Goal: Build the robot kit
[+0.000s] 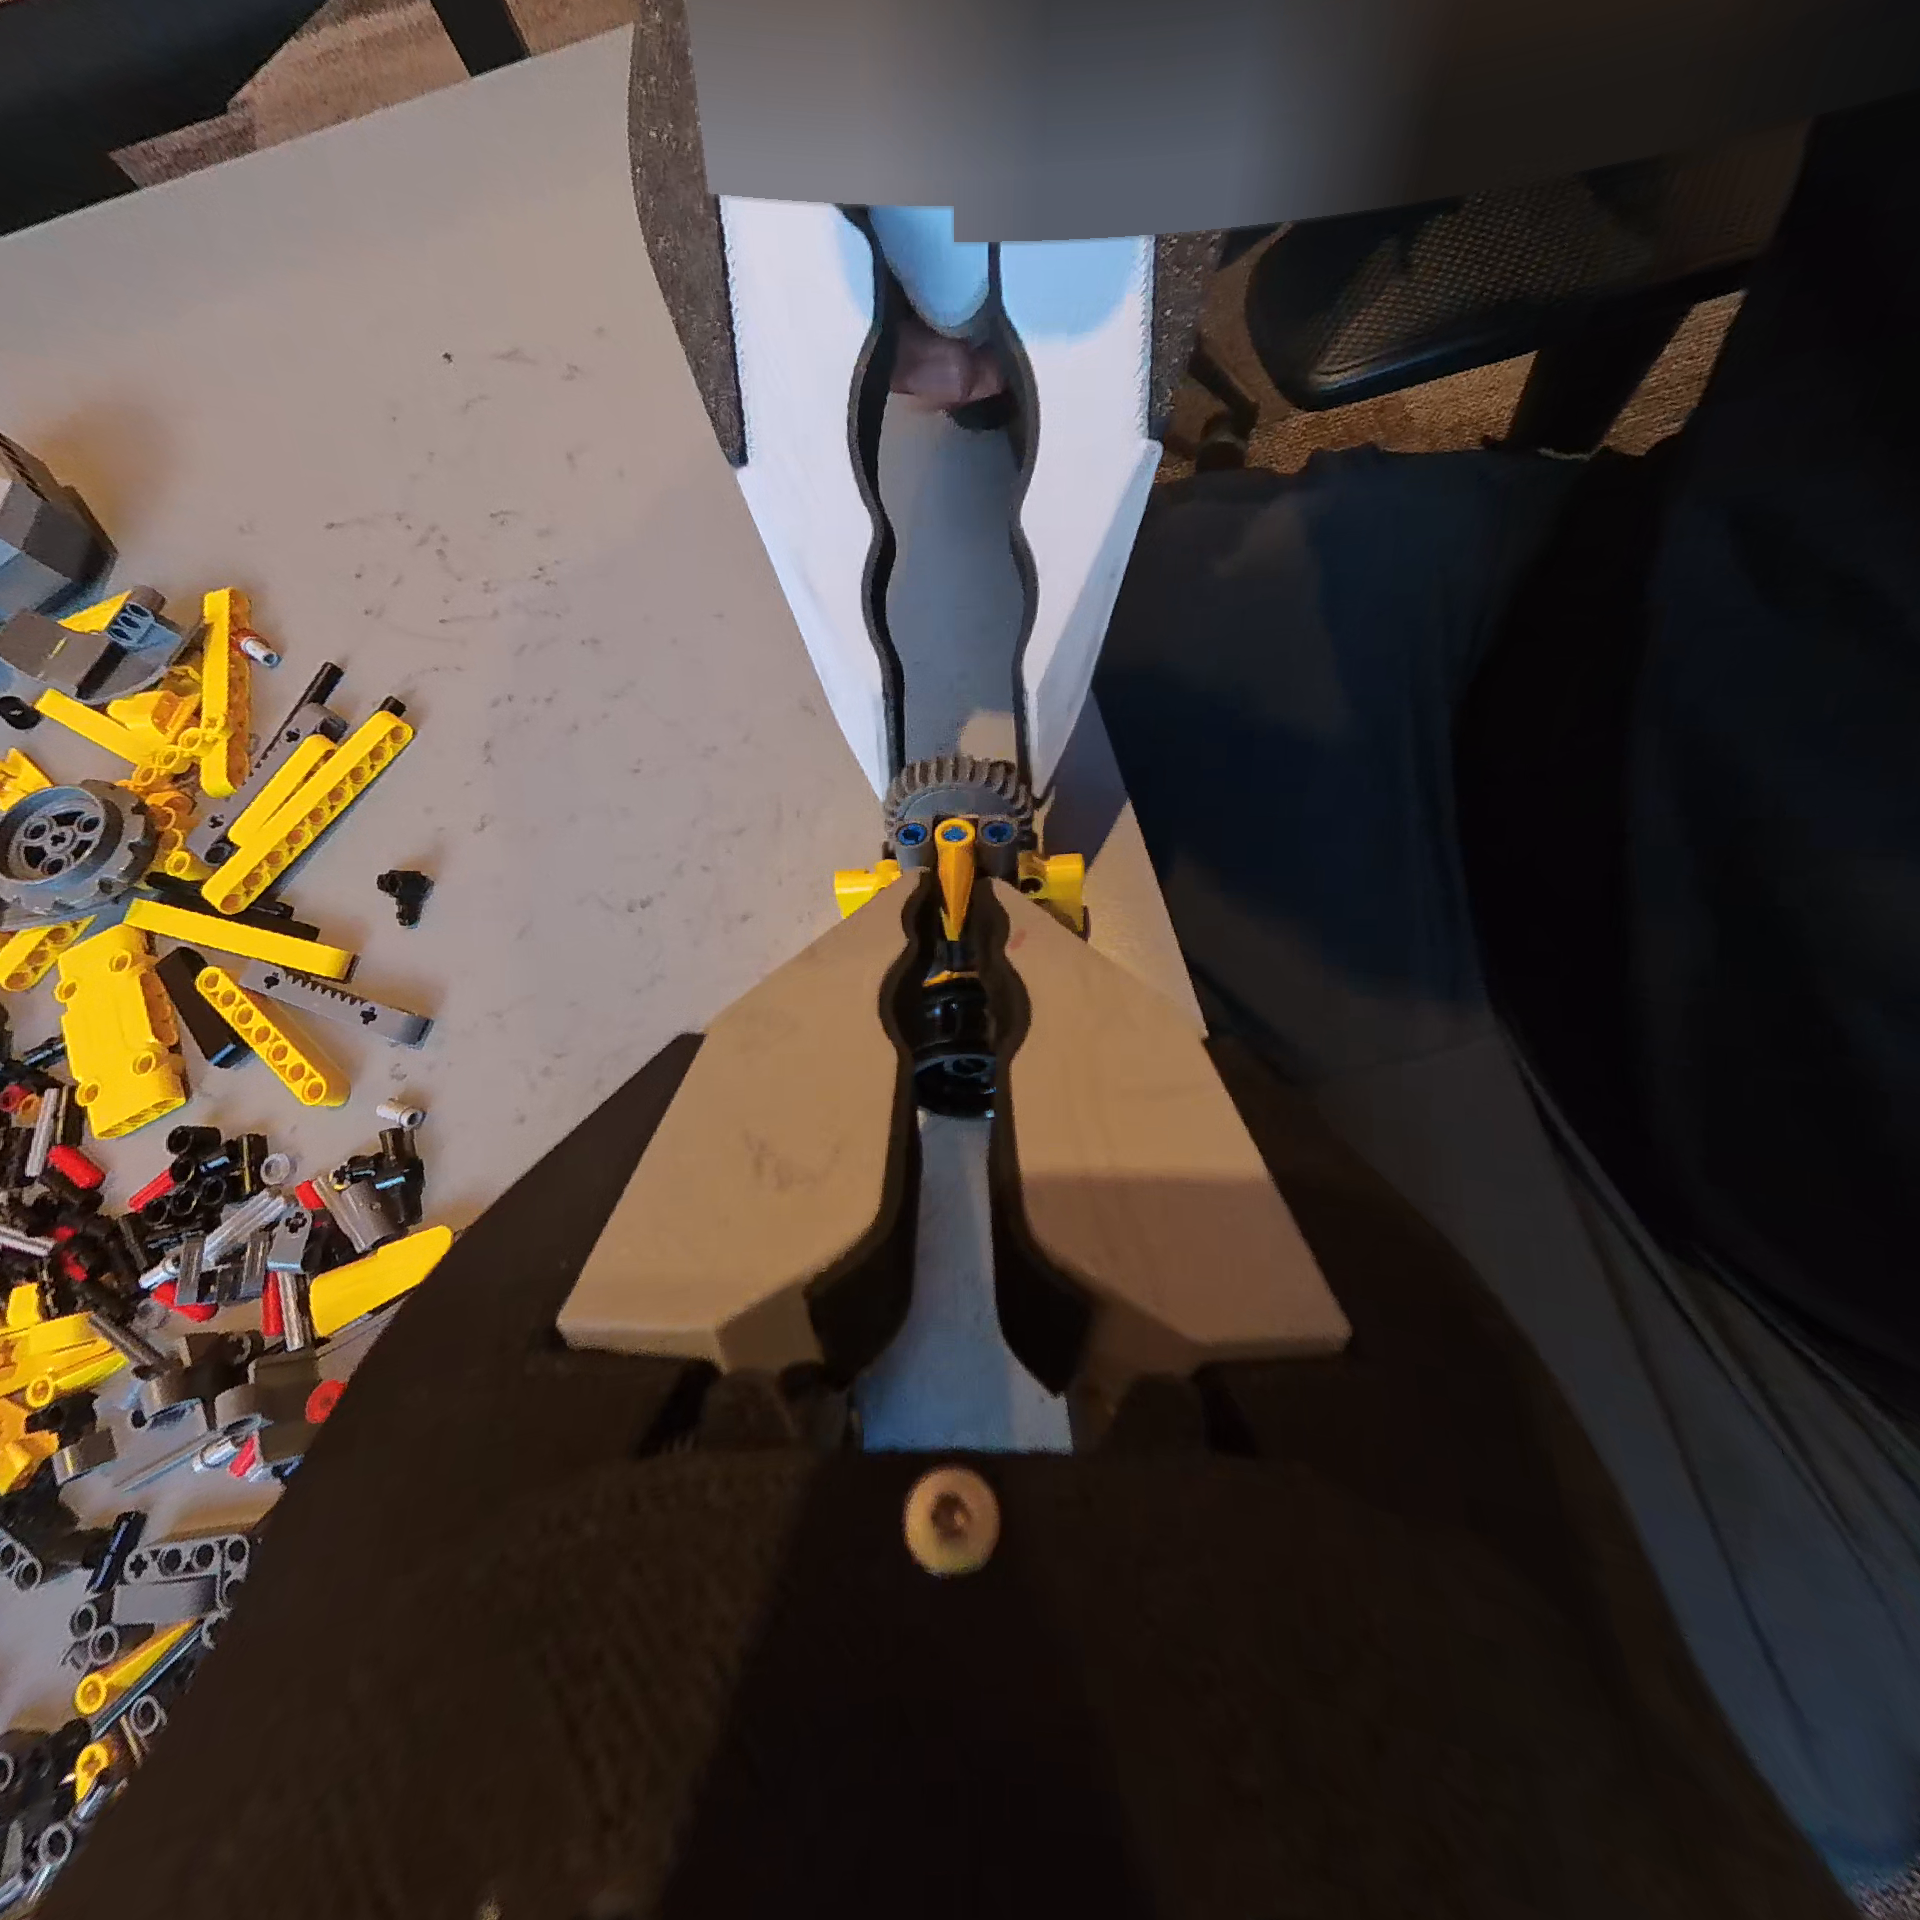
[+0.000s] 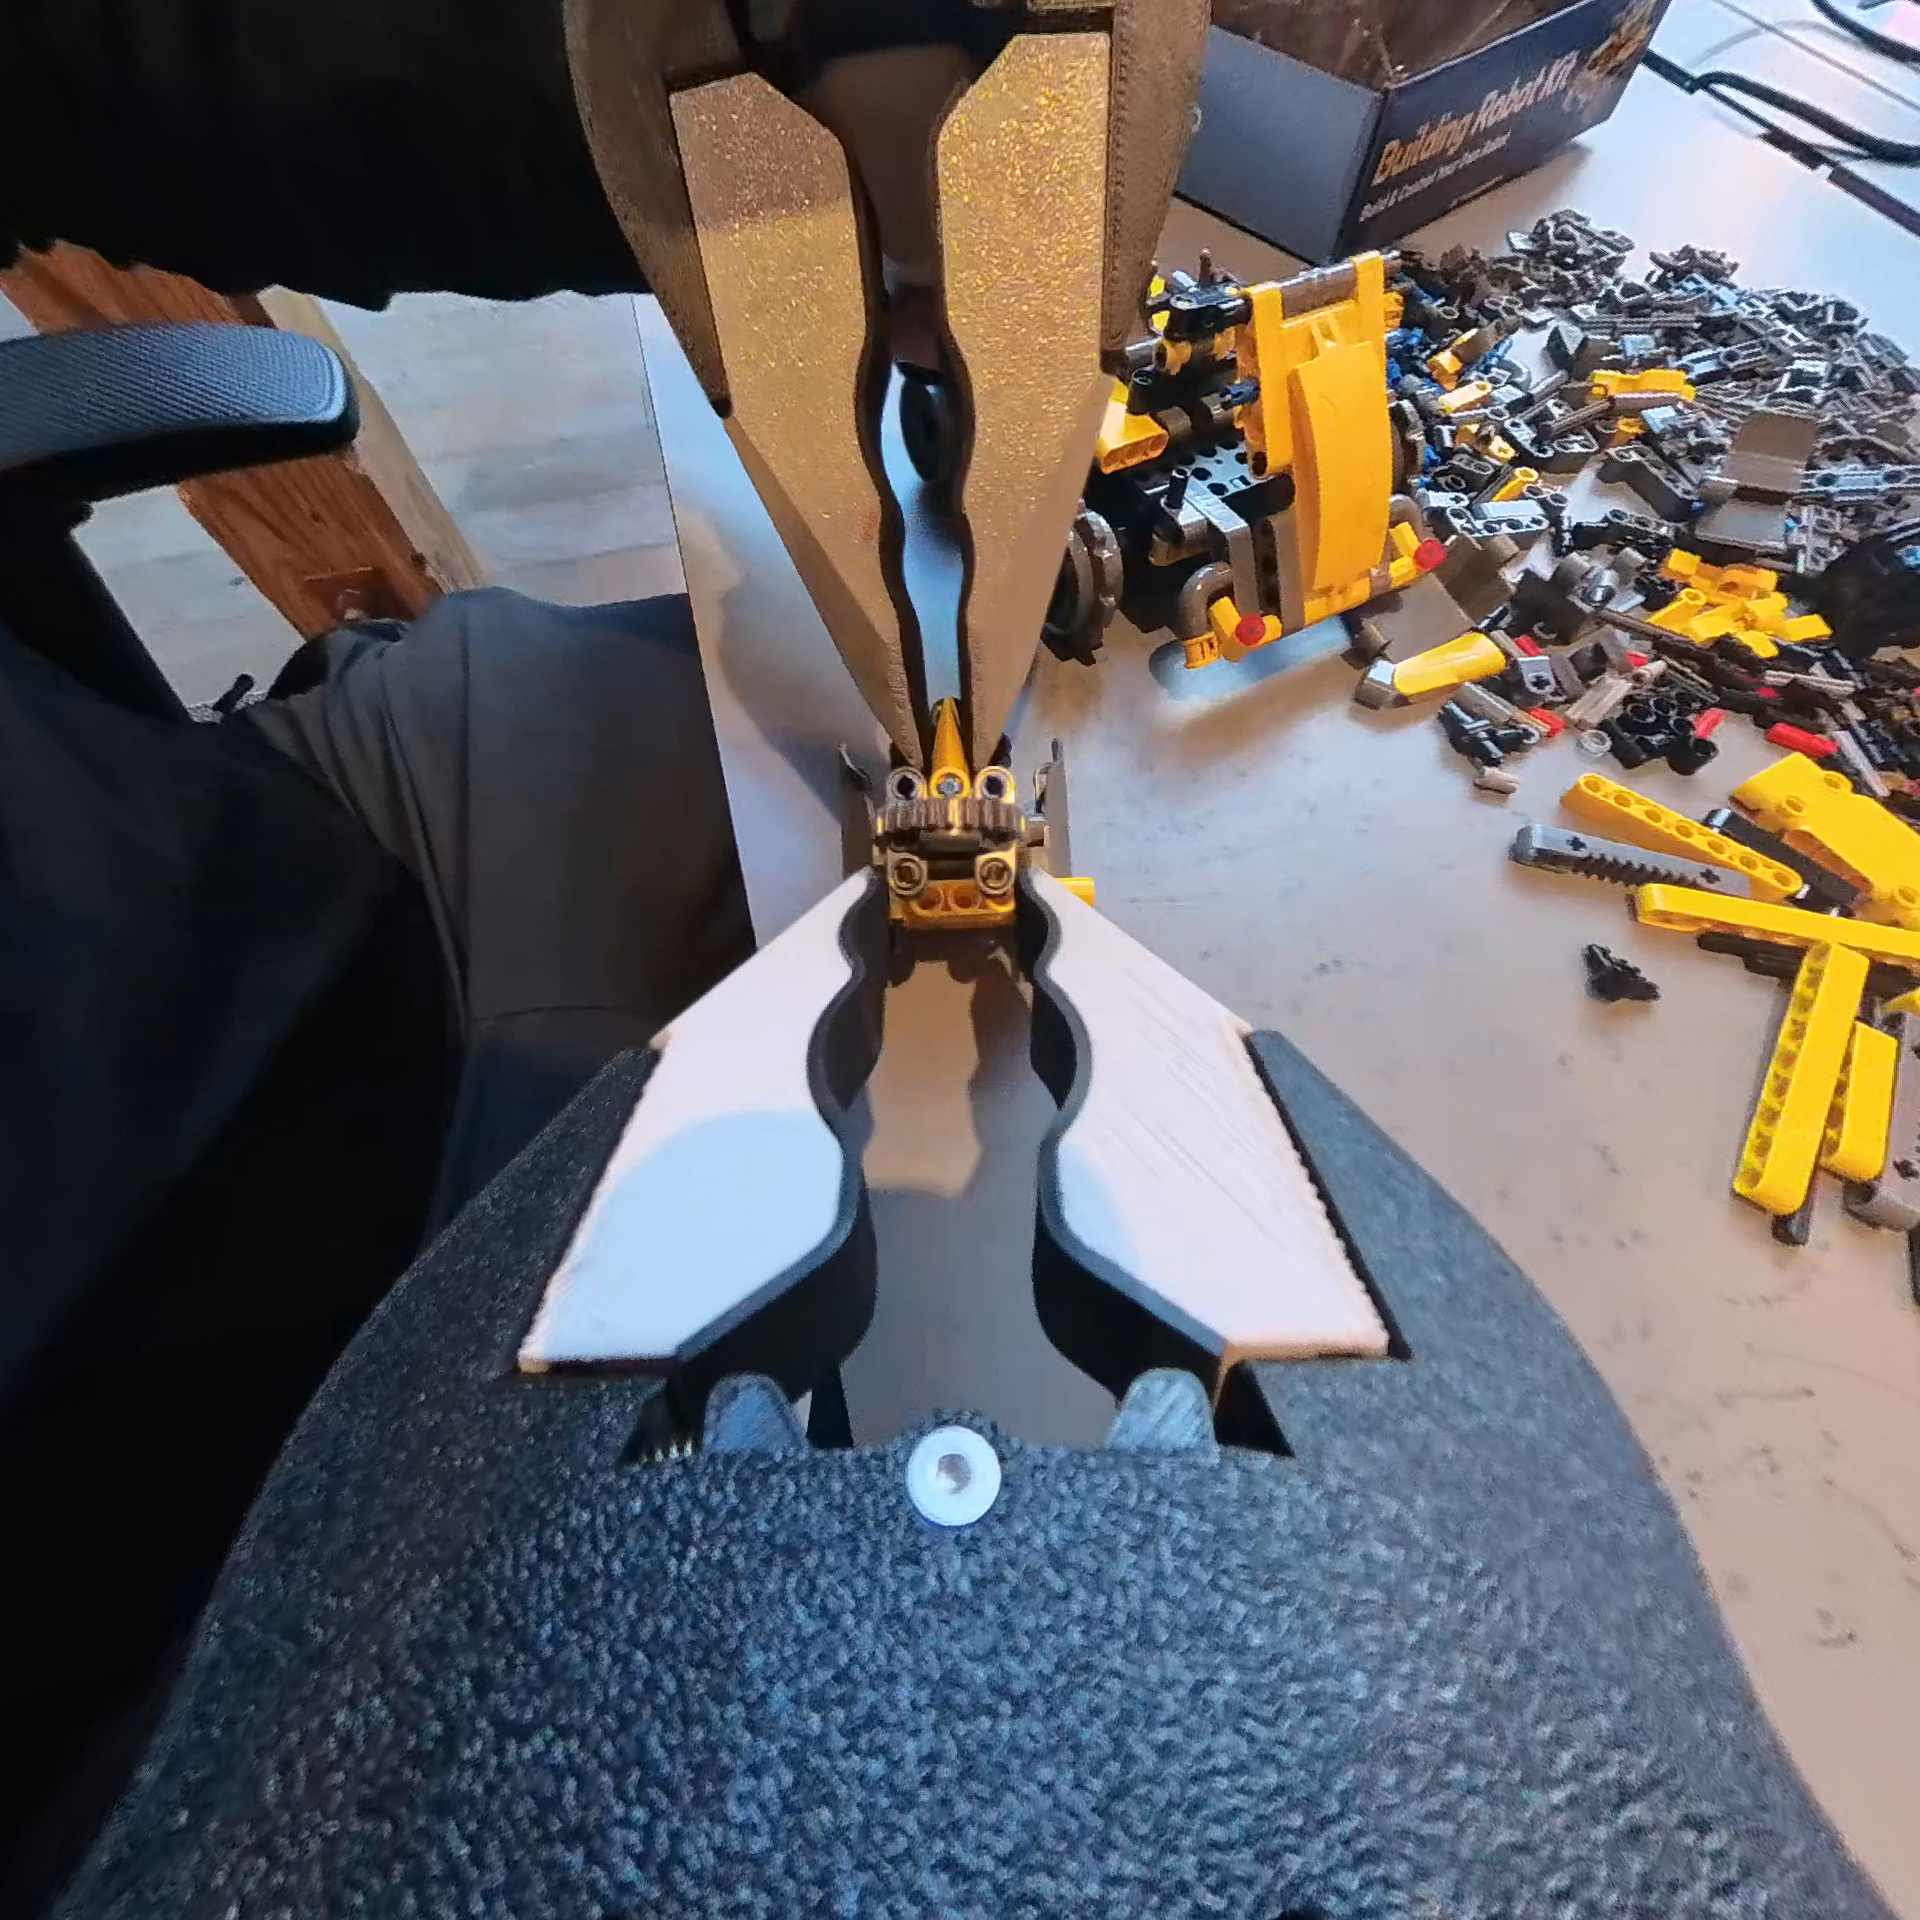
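We note tan fingers [image 1: 790, 1122] and white fingers [image 2: 717, 1153]. Between them, a grey-and-yellow gear assembly [image 2: 948, 842]. Yellow beams [image 2: 1808, 1070] strew the pale, scuffed table [image 2: 1351, 1195].

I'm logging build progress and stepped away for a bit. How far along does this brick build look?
Done: a partly built yellow vehicle stands on the table. In hand: the left gripper and the right gripper, tip to tip, both grip a small gear subassembly, the left pinching its yellow axle. Left: a large pile of loose pieces lies unsorted, so much seems unbuilt.
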A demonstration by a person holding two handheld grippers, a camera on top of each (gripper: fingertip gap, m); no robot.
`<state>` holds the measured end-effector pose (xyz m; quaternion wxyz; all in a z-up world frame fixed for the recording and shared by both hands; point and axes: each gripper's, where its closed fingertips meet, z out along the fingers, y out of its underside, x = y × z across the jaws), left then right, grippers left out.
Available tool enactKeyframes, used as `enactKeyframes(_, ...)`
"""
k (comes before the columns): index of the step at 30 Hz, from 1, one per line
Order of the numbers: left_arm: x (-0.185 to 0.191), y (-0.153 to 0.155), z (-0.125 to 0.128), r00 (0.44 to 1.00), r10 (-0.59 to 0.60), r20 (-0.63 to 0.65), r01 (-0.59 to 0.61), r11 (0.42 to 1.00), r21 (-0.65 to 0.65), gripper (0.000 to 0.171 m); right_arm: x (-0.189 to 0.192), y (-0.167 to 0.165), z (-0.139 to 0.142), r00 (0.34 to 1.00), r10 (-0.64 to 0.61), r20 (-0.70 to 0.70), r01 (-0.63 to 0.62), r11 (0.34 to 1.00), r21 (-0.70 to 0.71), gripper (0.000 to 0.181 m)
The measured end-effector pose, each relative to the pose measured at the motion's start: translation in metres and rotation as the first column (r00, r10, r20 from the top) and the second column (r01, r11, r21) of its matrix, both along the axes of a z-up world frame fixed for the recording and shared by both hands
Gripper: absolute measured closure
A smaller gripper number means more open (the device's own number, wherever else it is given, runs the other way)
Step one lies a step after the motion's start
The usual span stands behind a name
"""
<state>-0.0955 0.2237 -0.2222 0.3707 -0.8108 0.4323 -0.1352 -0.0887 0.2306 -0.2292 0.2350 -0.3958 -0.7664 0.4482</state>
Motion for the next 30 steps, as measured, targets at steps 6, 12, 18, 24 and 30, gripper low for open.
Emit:
enactKeyframes(6,0.001,0.001,0.001,1.0,-0.007,-0.006,0.007,1.0,-0.002,0.167,-0.002,-0.001,0.0,1.0,-0.003,-0.006,0.003,1.0,0.027,0.157)
enactKeyframes(12,-0.001,0.003,-0.001,1.0,0.013,-0.01,-0.014,1.0,-0.016,0.167,-0.004,0.001,-0.003,1.0,0.003,-0.006,-0.003,0.999,0.053,0.158)
enactKeyframes(18,-0.006,0.004,0.006,0.981,0.162,0.108,-0.151,0.983,-0.103,0.108,-0.001,0.003,0.001,0.998,0.039,0.039,-0.033,0.988,-0.149,0.158)
enactKeyframes(24,-0.009,-0.008,-0.032,0.974,0.219,0.052,-0.202,0.953,-0.225,0.087,-0.003,0.008,0.005,0.993,0.024,0.114,0.013,0.95,-0.311,0.158)
enactKeyframes(30,-0.002,-0.006,-0.052,0.984,0.177,0.036,-0.162,0.953,-0.258,0.108,0.006,0.017,0.013,0.991,-0.057,0.118,0.104,0.891,-0.441,0.158)
